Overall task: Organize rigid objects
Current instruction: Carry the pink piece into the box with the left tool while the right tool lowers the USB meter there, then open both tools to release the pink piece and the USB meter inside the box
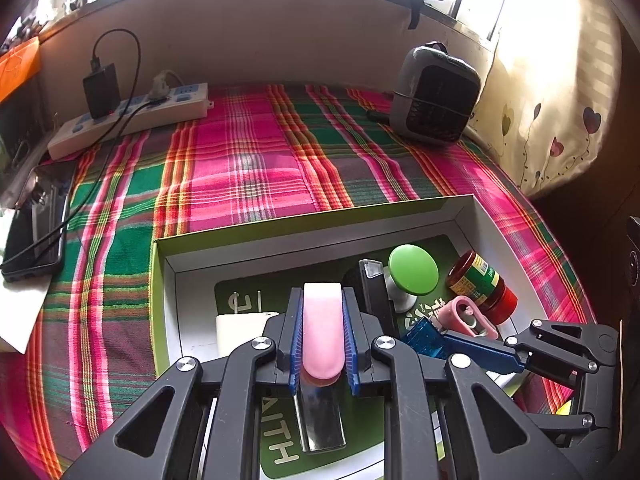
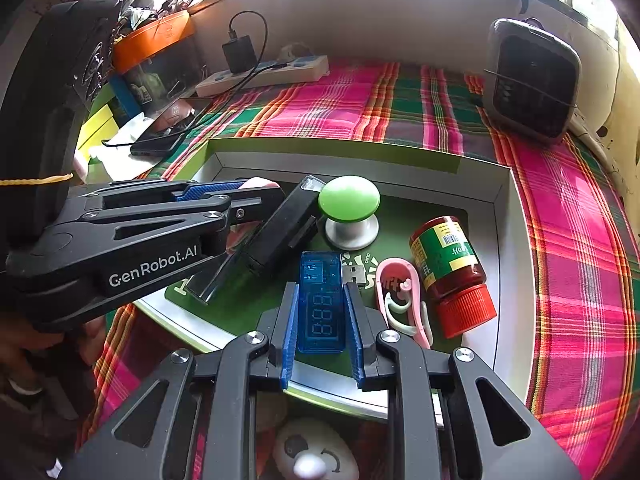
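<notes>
Bed-like surface under a pink, green and orange plaid cloth [image 1: 256,160], below a sunlit window ledge. On the cloth, a shallow white box [image 2: 506,264] with green rim.

Left gripper [image 1: 322,330] over the near left part of the box, blue pads clamped on a pink, rounded bar-shaped object [image 1: 322,332], with a dark glossy strip showing beneath it. Right gripper [image 2: 323,322] over the near edge of the box, pads closed against the sides of a clear blue USB meter [image 2: 322,304] with a digit display, metal plug toward the box's middle.

Inside the box, just right of the meter, a pink clip-like tool [image 2: 402,300]; beyond that, a jar of red paste [image 2: 450,274] lying on its side, red cap toward the near edge. At the box's middle, a green dome-topped knob [image 2: 349,199] on a white base, a black rectangular device [image 2: 282,228] leaning beside it. A white block [image 1: 240,330] at the box's left.

Beyond the box: grey portable fan [image 1: 436,96] at far right, white power strip [image 1: 132,118] with black charger [image 1: 101,90] at far left, dark phone [image 1: 36,232] off the box's left side.
</notes>
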A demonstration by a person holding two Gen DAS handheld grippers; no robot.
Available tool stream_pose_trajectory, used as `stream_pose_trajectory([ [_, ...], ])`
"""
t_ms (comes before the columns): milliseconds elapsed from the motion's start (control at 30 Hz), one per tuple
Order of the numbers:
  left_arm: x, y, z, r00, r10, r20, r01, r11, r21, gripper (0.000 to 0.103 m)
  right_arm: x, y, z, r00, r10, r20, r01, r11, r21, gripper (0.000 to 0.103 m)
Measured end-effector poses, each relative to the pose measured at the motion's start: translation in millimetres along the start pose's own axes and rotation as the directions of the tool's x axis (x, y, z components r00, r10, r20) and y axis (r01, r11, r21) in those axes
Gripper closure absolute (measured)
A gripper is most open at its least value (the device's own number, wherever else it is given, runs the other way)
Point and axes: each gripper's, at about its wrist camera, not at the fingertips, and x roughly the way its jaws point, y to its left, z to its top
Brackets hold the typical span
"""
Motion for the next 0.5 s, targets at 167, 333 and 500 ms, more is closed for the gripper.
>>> stream_pose_trajectory([
  [167, -0.2, 0.7, 0.4, 1.000, -0.003, -0.002, 0.003, 1.000, -0.006, 0.086, -0.4, -0.8, -0.2, 1.000, -0.002, 0.001, 0.002, 1.000, 0.001, 0.080],
  [333, -0.4, 1.3, 0.5, 1.000, -0.007, -0.004, 0.007, 1.000, -0.014, 0.085, -0.8, -1.5, -0.3, 1.000, -0.001, 0.003, 0.001, 1.000, 0.004, 0.080],
  [500, -0.7, 0.9, 0.6, 1.000, -0.006, -0.003, 0.006, 1.000, -0.013, 0.078, -0.8, -1.6, -0.3, 1.000, 0.000, 0.003, 0.000, 1.000, 0.004, 0.080],
])
